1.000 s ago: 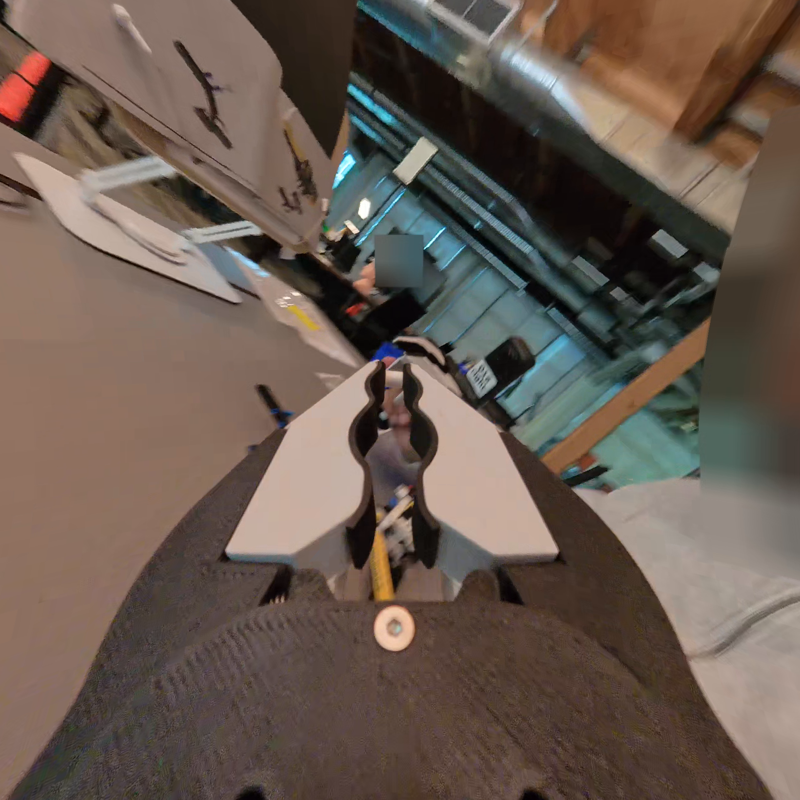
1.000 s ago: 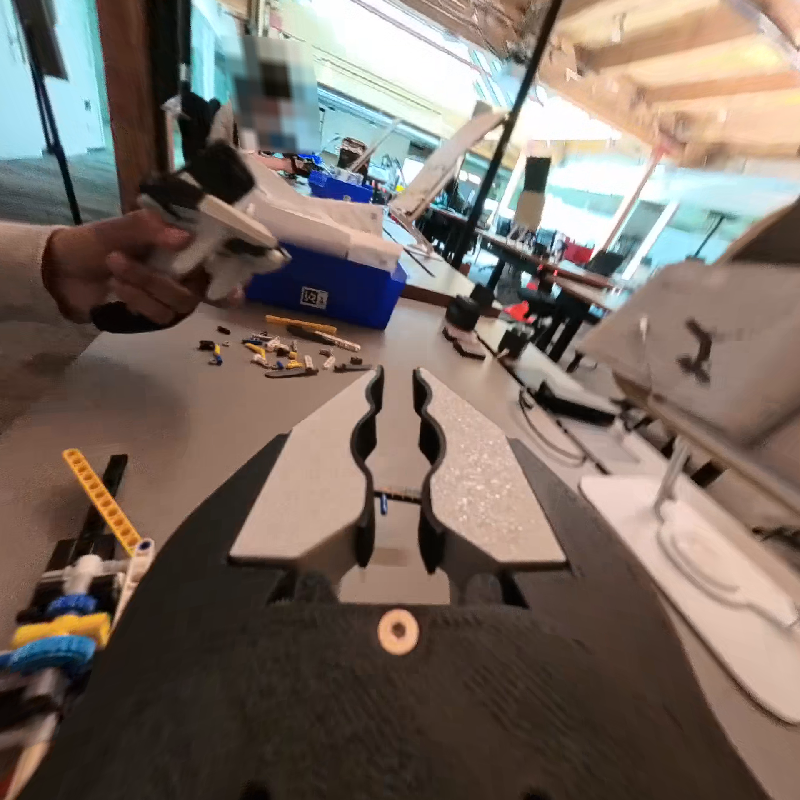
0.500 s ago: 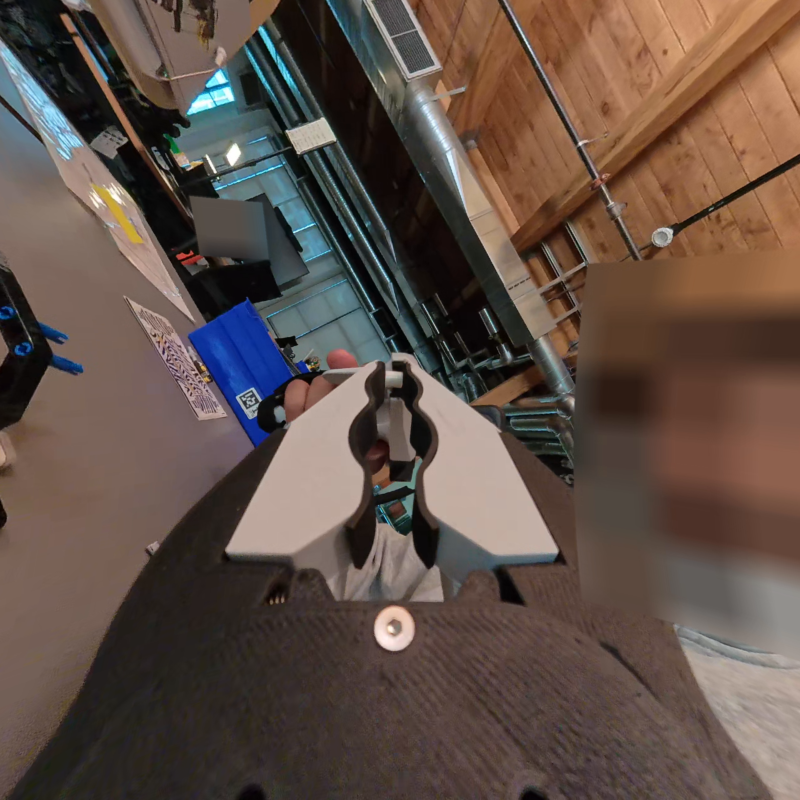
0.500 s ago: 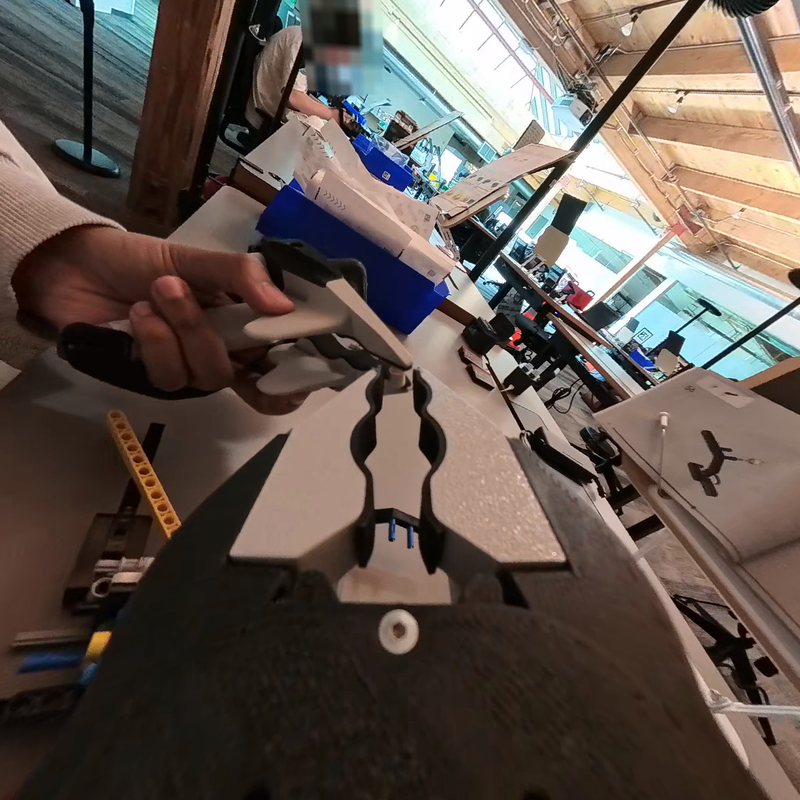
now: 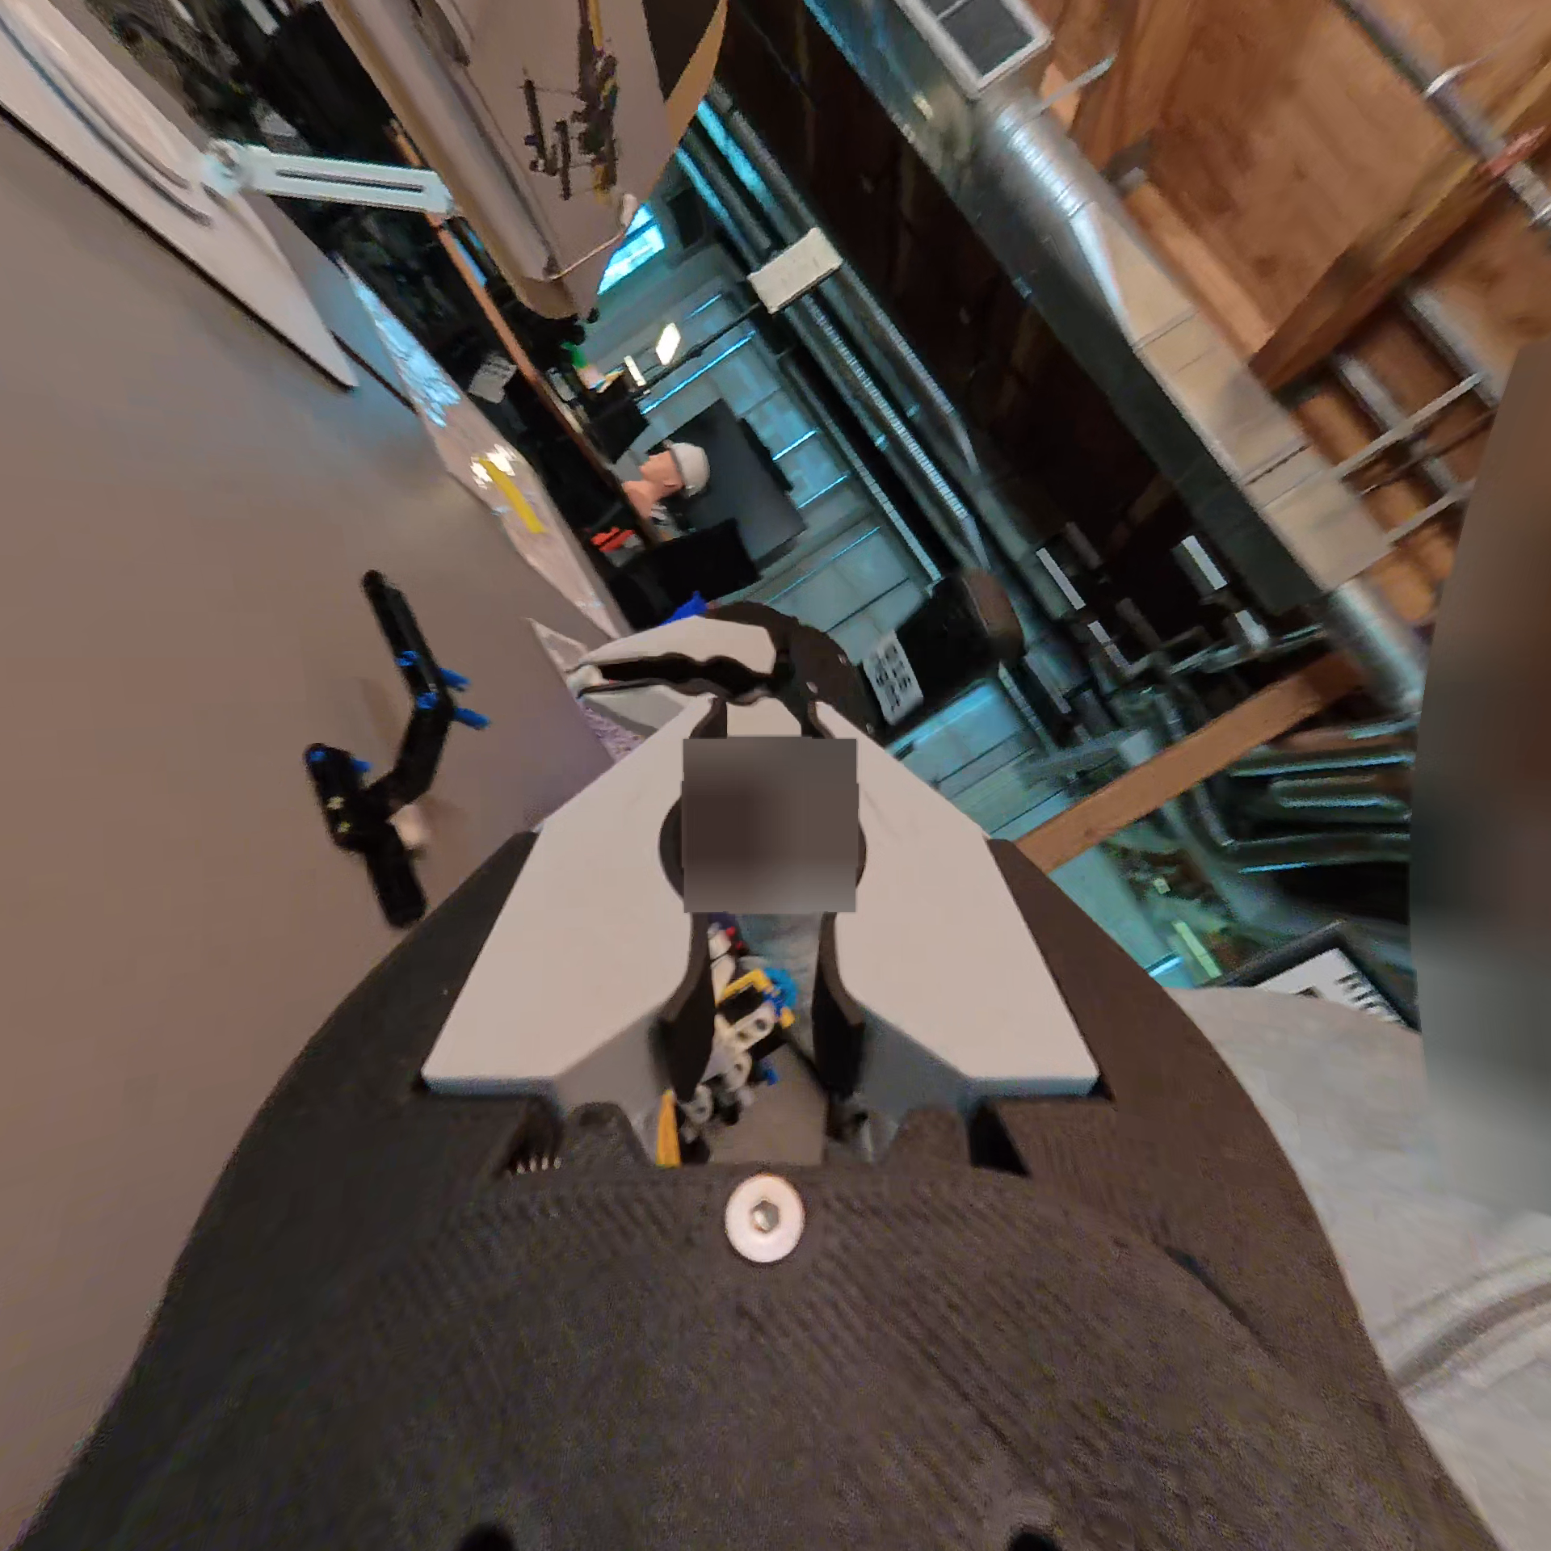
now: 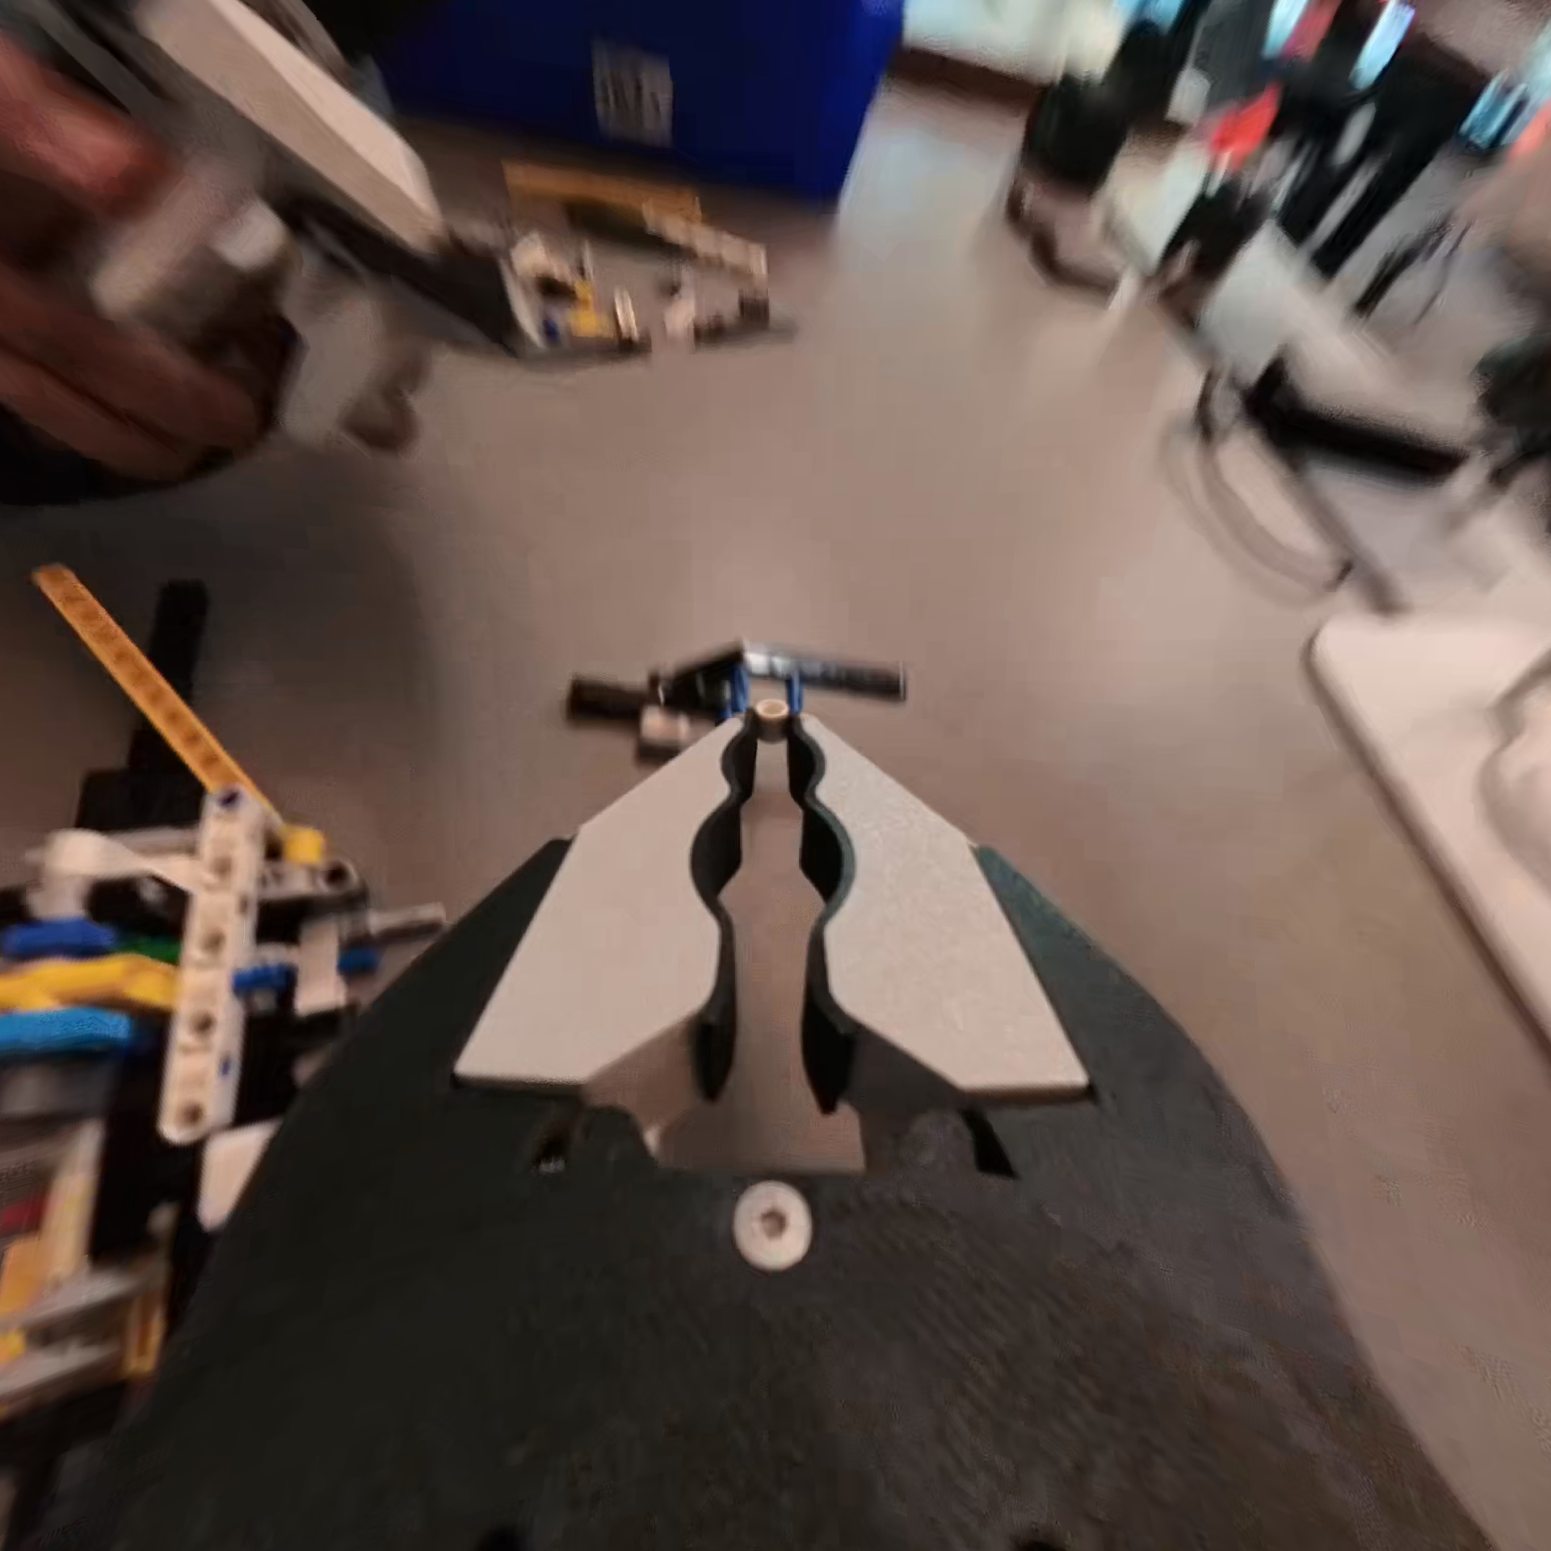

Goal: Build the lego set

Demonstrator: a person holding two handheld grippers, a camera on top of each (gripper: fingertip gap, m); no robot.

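My right gripper [image 6: 770,728] is shut on a small tan pin [image 6: 770,716] at its tips, just above a black bent Lego piece with blue pins [image 6: 738,678] lying on the grey table [image 6: 965,520]. That piece also shows in the left wrist view [image 5: 394,755]. My left gripper [image 5: 764,713] is slightly open with nothing between its tips, tilted and off the table. The right gripper [image 5: 592,670] shows just beyond it. The part-built Lego model [image 6: 210,948] with a yellow beam [image 6: 143,680] stands at the left.
Loose Lego parts [image 6: 638,277] lie before a blue bin [image 6: 638,75] at the back. A hand [image 6: 101,336] holds the blurred left gripper at the upper left. A white stand base [image 6: 1443,797] is at the right. An instruction sheet [image 5: 587,126] hangs on a stand.
The two grippers' tips met half a second ago. The right gripper now holds the tan pin and has tipped down over the black piece. The left gripper has swung away.
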